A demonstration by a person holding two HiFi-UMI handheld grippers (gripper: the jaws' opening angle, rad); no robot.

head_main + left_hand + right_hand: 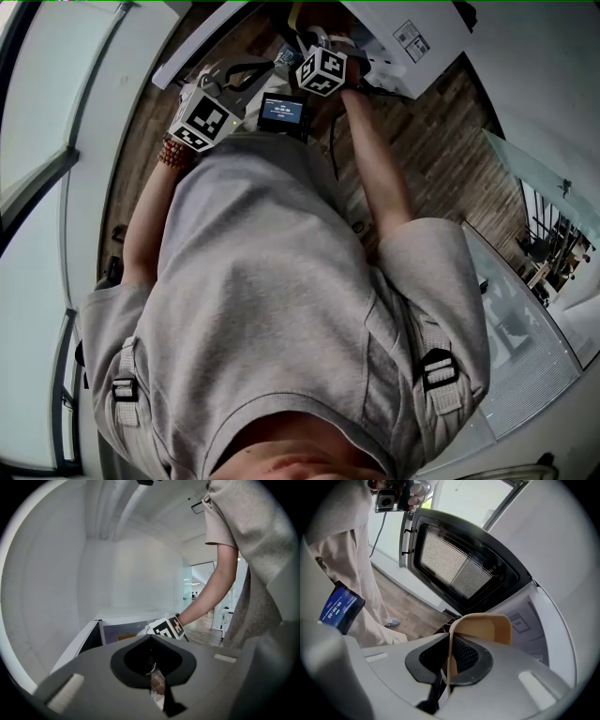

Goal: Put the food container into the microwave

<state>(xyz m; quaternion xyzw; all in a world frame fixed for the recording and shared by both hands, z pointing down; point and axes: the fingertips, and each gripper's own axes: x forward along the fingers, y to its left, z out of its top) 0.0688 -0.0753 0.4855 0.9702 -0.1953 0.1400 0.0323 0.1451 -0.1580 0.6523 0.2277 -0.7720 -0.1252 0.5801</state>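
Food container [485, 629], tan and open-topped, pinched by one thin wall in the right tool [449, 663], clamped firmly on that wall and held just in front of the microwave [536, 620], not yet inside it. Door [454, 566] of the microwave standing wide open, mesh window turned toward the right gripper view. Left tool [152, 670] closed on nothing, held near the microwave's open door and taking no part in the carry. Judged as the carry-in step: door open, container in hand, cavity not yet entered. Next move likely to call for a level push through the microwave's opening, clear of the door frame, with the base set flat on the cavity floor. Then a release of the wall and a straight retreat, so as not to drag or tip the container on the way out. Only in the right gripper view: the grip on the wall itself, the door's mesh and a printed label on the microwave's white side, but nothing of the cavity. Only in the left gripper view: the microwave's front opening, with the right tool before it and a small tan patch at the opening's lower edge. Probably the container, though too small there to be sure. In the head view: mostly the person's grey shirt [281, 281], a small lit screen [281, 112] at the waist, both tools short of the microwave's white top, and no clear sight of the container.
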